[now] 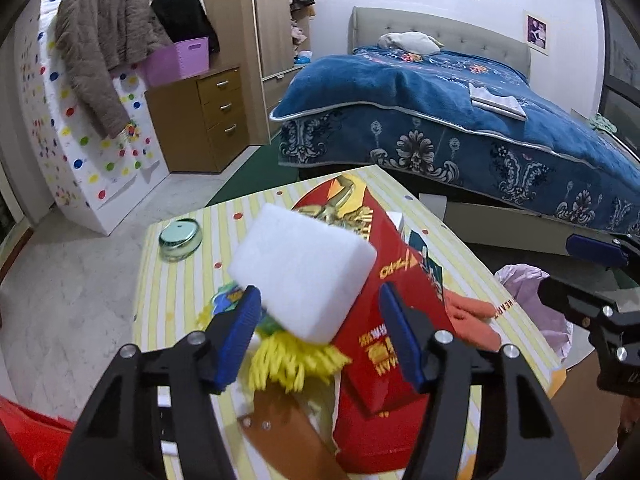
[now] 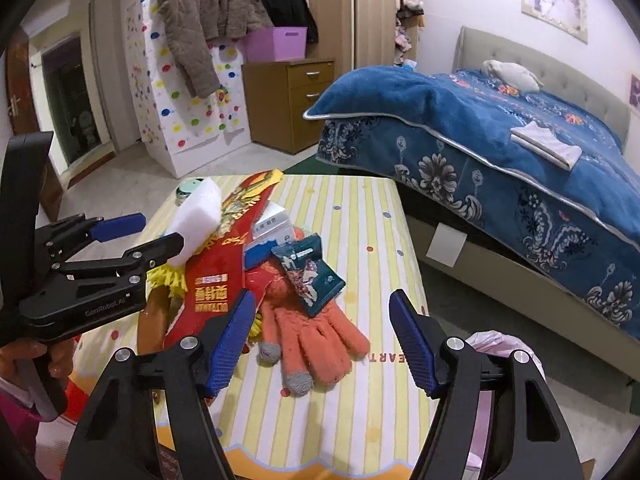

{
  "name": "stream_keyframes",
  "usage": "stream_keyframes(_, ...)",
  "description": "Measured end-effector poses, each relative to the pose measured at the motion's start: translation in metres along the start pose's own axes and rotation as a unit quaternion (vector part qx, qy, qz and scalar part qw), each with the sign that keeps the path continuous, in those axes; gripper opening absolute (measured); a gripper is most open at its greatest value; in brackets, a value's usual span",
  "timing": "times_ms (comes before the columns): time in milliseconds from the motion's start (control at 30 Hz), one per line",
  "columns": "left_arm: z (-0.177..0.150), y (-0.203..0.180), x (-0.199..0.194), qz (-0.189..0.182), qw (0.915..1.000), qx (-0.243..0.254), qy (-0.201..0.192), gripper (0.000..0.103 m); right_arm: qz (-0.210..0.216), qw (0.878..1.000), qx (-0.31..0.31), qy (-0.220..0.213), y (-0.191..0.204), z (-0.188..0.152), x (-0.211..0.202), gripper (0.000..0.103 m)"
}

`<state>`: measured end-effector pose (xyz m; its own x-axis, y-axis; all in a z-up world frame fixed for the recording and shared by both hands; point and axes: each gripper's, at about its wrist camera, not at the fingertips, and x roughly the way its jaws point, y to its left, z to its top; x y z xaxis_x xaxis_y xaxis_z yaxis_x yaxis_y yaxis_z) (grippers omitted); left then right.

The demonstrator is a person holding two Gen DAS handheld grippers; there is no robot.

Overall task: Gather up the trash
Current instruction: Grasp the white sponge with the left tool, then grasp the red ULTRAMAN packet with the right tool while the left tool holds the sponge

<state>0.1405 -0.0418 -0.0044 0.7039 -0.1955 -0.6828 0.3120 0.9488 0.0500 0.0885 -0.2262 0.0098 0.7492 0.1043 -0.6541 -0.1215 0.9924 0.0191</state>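
A pile of clutter lies on the striped table (image 2: 360, 216). A white foam block (image 1: 300, 272) rests on a red flattened carton (image 1: 380, 340), with a yellow mop head (image 1: 288, 360) beneath. My left gripper (image 1: 320, 332) is open, its jaws on either side of the foam block's near end; it also shows in the right wrist view (image 2: 140, 232). My right gripper (image 2: 324, 340) is open above an orange glove (image 2: 316, 340). A dark blue snack wrapper (image 2: 308, 276) lies on the glove. A small white box (image 2: 272, 220) lies behind it.
A pink trash bag (image 2: 504, 344) hangs open at the table's right side and also shows in the left wrist view (image 1: 528, 296). A round green tin (image 1: 180, 238) sits at the table's far left. A blue-covered bed (image 2: 500, 136) stands to the right, a brown drawer unit (image 2: 292, 100) behind.
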Motion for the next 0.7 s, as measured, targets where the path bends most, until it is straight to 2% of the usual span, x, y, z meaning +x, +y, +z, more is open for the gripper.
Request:
stream_keyframes(67,0.004,0.0,0.008,0.005,0.9999,0.001,0.009,0.06,0.002,1.0,-0.006,-0.001,0.001,0.0,0.001,0.068)
stream_keyframes(167,0.006,0.002,0.017,0.0,0.9998,0.003,0.019,0.06,0.006,1.0,-0.009,0.0,0.001,-0.001,0.001,0.06)
stream_keyframes(233,0.005,0.003,0.021,-0.009,0.9996,0.004,0.025,0.052,0.009,1.0,-0.009,0.0,0.001,-0.003,0.001,0.052)
stream_keyframes(300,0.002,0.004,0.025,-0.019,0.9991,0.0,0.037,0.038,0.011,1.0,-0.011,-0.001,0.001,-0.004,0.0,0.041)
stream_keyframes(333,0.0,0.004,0.027,-0.025,0.9989,-0.001,0.041,0.038,0.012,1.0,-0.012,-0.002,0.002,-0.005,-0.001,0.038)
stream_keyframes(400,-0.004,0.004,0.028,-0.028,0.9987,-0.002,0.042,0.03,0.015,1.0,-0.013,-0.002,0.004,-0.007,-0.002,0.031)
stream_keyframes(567,-0.003,0.006,0.021,-0.028,0.9994,0.003,0.022,0.017,0.021,1.0,-0.006,-0.008,0.006,-0.01,-0.01,0.031)
stream_keyframes(700,0.004,0.013,-0.008,-0.025,0.9995,-0.007,-0.016,0.015,0.029,1.0,-0.001,-0.004,0.008,-0.01,-0.017,0.032)
